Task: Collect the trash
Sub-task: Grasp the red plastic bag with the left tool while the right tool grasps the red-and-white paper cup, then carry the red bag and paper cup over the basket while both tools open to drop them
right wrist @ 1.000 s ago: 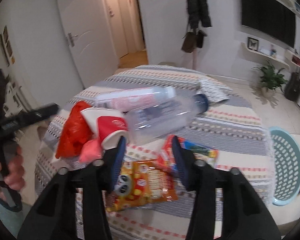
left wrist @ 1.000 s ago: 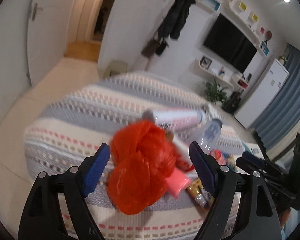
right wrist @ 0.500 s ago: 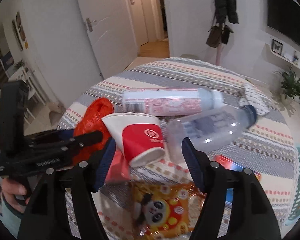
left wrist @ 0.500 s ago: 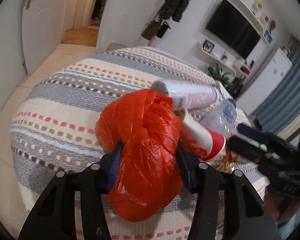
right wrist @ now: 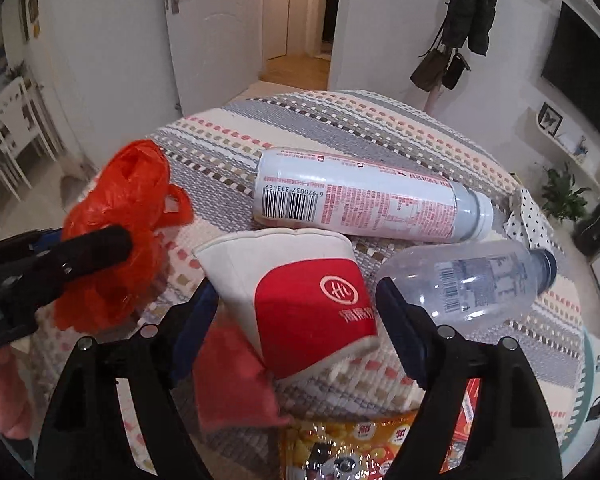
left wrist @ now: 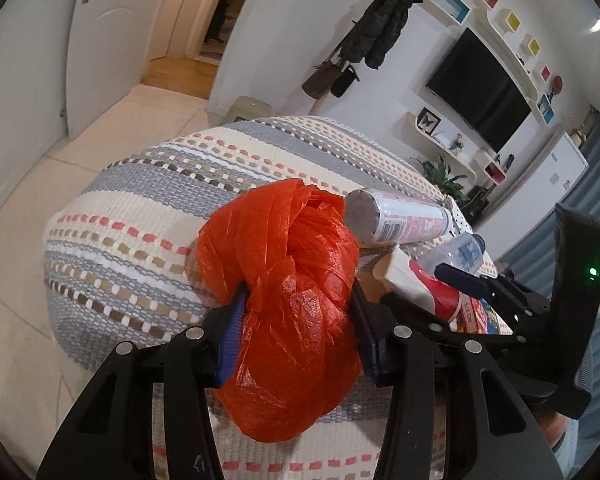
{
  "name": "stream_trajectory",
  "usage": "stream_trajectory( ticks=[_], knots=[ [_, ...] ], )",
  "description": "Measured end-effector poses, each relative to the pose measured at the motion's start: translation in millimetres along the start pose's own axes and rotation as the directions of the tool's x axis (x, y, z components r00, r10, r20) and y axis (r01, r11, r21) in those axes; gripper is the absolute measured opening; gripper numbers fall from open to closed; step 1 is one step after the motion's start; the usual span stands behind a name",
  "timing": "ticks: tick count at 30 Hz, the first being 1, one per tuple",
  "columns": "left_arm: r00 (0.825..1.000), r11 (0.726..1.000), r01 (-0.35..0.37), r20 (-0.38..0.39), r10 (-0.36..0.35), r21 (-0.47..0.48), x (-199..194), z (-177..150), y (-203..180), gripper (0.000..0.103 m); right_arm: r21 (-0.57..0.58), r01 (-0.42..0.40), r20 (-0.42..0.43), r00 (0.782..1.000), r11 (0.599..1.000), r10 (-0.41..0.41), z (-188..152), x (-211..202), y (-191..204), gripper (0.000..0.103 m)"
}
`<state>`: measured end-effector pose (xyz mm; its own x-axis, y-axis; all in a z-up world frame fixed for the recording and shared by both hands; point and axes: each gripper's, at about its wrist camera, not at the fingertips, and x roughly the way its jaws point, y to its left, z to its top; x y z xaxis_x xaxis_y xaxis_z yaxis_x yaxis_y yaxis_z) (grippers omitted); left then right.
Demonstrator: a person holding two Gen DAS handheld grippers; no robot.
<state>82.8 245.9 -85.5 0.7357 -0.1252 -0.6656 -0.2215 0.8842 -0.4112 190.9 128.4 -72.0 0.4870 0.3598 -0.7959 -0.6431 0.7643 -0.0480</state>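
The left gripper [left wrist: 296, 320] is clamping down on the knotted orange plastic bag [left wrist: 288, 300], blue pads squeezing into its middle from both sides so the bag is bulging out above and below them. Those jaws have just been closing, and the bag is sitting right between them, resting on the striped woven tablecloth [left wrist: 140, 216].

The right gripper [right wrist: 296, 328] is sitting wide open, its jaws having just been opening, with the squashed red and white paper cup [right wrist: 300, 300] lying on its side between the fingers. Can't really tell if the pads are touching it; it looks like there's a gap on both sides, so nothing is actually being held.

Just past the cup from the right gripper, the white bottle with pink print [right wrist: 364, 200] is lying on its side, and off to its right fingertip the clear plastic bottle [right wrist: 468, 284] is lying tipped over too. Right under the right gripper, a yellow snack wrapper [right wrist: 348, 448] is poking out, plus something pink and blurry [right wrist: 228, 380] by the left finger. The orange bag is showing over to the right gripper's left.
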Motion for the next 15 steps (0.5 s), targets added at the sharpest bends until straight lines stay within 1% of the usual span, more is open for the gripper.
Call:
stream_trajectory(
  ticks=[1,2,3,4,5,6,7,9,11,14,15],
  knots=[
    [1.000,1.000,0.000,0.003,0.000,0.008,-1,-1,-3,0.046,-0.001,0.014,-0.008,1.000,1.000,-0.014,1,3,1,0.070],
    [1.000,1.000,0.002,0.003,-0.002,0.011,-1,-2,-4,0.046,0.000,0.025,-0.018,1.000,1.000,-0.025,2,6,3,0.067],
    [1.000,1.000,0.005,0.003,-0.005,0.014,-2,-3,-6,0.046,0.006,0.025,-0.026,0.999,1.000,-0.025,2,8,3,0.061],
    [1.000,1.000,0.008,0.004,-0.008,0.018,-2,-3,-9,0.046,0.018,0.011,-0.040,0.999,1.000,-0.010,3,12,0,0.053],
    [1.000,1.000,0.011,0.004,-0.011,0.022,-2,-2,-9,0.046,0.034,-0.002,-0.054,0.999,0.999,0.004,2,16,-4,0.051],
    [1.000,1.000,0.011,0.005,-0.011,0.028,-2,-2,-11,0.046,0.054,-0.014,-0.059,0.998,0.998,0.017,2,18,-9,0.050],
    [1.000,0.999,0.010,0.008,-0.011,0.034,-4,-2,-14,0.046,0.082,-0.042,-0.054,0.997,0.996,0.047,2,16,-15,0.049],
    [1.000,0.999,0.015,0.013,-0.015,0.045,-7,-2,-19,0.046,0.102,-0.077,-0.019,0.997,0.992,0.080,2,6,-21,0.049],
    [1.000,0.998,0.014,0.021,-0.015,0.053,-9,-1,-25,0.046,0.096,-0.067,0.021,0.998,0.993,0.065,2,-8,-24,0.049],
    [0.999,0.997,0.019,0.038,-0.022,0.078,-15,2,-38,0.045,0.108,-0.109,0.091,0.991,0.988,0.099,1,-33,-32,0.049],
    [0.999,0.996,0.019,0.046,-0.023,0.087,-17,4,-43,0.045,0.112,-0.106,0.106,0.990,0.988,0.094,1,-39,-34,0.049]
  ],
)
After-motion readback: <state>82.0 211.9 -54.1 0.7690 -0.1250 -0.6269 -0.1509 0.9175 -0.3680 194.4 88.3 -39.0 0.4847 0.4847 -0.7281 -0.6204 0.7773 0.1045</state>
